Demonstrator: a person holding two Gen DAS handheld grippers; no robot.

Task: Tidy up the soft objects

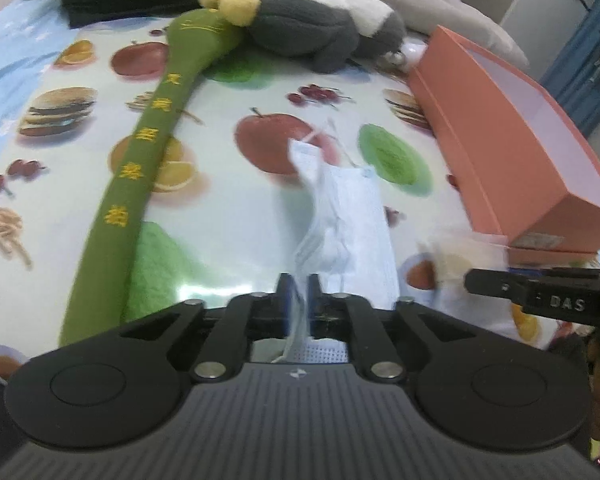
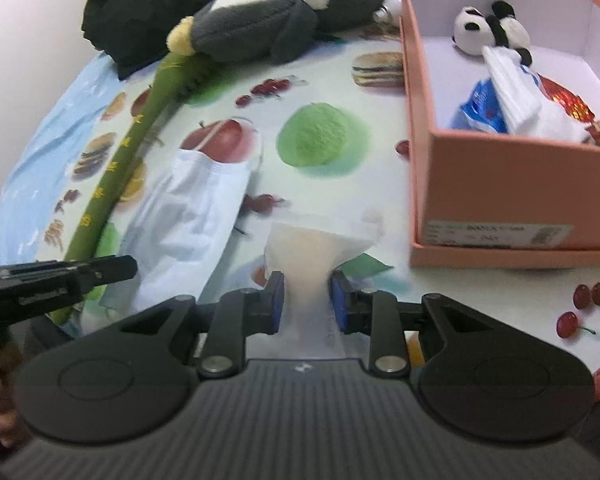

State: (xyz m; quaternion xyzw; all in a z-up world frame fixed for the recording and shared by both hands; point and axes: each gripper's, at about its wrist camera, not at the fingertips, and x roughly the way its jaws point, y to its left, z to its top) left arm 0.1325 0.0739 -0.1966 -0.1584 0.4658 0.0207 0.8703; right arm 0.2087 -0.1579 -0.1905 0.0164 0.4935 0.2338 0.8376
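My left gripper (image 1: 299, 284) is shut on a pale blue face mask (image 1: 340, 216), which hangs crumpled above the fruit-print tablecloth (image 1: 228, 216). The mask also shows in the right wrist view (image 2: 188, 224). My right gripper (image 2: 306, 300) is shut on a white clear-wrapped packet (image 2: 320, 244), left of the orange box (image 2: 500, 184). The box holds a small panda plush (image 2: 488, 26), a white cloth (image 2: 516, 88) and a blue packet (image 2: 480, 108). A long green plush (image 1: 140, 168) and a grey-and-white plush (image 1: 320, 24) lie at the back.
The orange box (image 1: 512, 148) stands open on the right of the table. A black garment (image 2: 152, 4) lies at the far back left. The right gripper's finger (image 1: 540, 292) shows at the right of the left wrist view.
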